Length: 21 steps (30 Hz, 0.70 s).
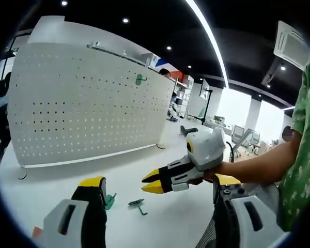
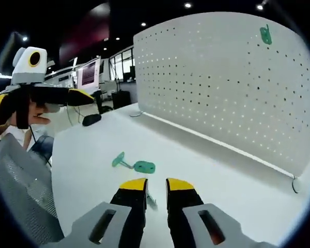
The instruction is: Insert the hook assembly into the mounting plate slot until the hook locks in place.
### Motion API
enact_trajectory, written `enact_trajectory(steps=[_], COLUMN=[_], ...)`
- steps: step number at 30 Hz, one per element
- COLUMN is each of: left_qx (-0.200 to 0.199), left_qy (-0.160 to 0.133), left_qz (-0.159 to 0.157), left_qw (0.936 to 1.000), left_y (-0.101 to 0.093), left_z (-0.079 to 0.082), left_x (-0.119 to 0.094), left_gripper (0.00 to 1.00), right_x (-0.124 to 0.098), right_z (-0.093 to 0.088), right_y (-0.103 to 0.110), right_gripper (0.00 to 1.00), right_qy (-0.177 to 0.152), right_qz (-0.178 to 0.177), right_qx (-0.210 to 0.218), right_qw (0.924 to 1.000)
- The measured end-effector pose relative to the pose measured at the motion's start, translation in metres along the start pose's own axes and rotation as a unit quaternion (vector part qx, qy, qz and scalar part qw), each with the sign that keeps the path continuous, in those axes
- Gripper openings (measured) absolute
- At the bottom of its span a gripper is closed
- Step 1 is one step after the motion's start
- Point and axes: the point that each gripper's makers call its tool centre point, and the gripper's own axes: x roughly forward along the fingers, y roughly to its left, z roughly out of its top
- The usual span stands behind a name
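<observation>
Two green hooks (image 2: pixel 134 164) lay on the white counter (image 2: pixel 206 170) before the pegboard (image 2: pixel 232 77); left tongs (image 1: pixel 157 194) gaped wide, right tongs (image 2: pixel 156 187) stood narrow, both empty.

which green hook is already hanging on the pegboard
The green hook high on the white pegboard; the other green hooks lie flat on the table.

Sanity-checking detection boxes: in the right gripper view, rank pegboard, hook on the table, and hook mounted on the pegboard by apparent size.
1. pegboard, largest by far.
2. hook on the table.
3. mounted hook, smallest, though it sits farther from the camera, so true size may match the table hook.
</observation>
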Motion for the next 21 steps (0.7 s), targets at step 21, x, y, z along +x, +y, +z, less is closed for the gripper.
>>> enact_trajectory(steps=[21], left_qx=[-0.002], left_qy=[0.004], left_qz=[-0.003], left_qw=[1.0], left_y=[0.0], left_z=[-0.002], left_x=[0.003], left_gripper=[0.86], right_x=[0.01], right_z=[-0.027], right_y=[0.009], right_gripper=[0.06], right_qy=[0.066], right_qz=[0.028], right_qx=[-0.057], right_qw=[0.9958])
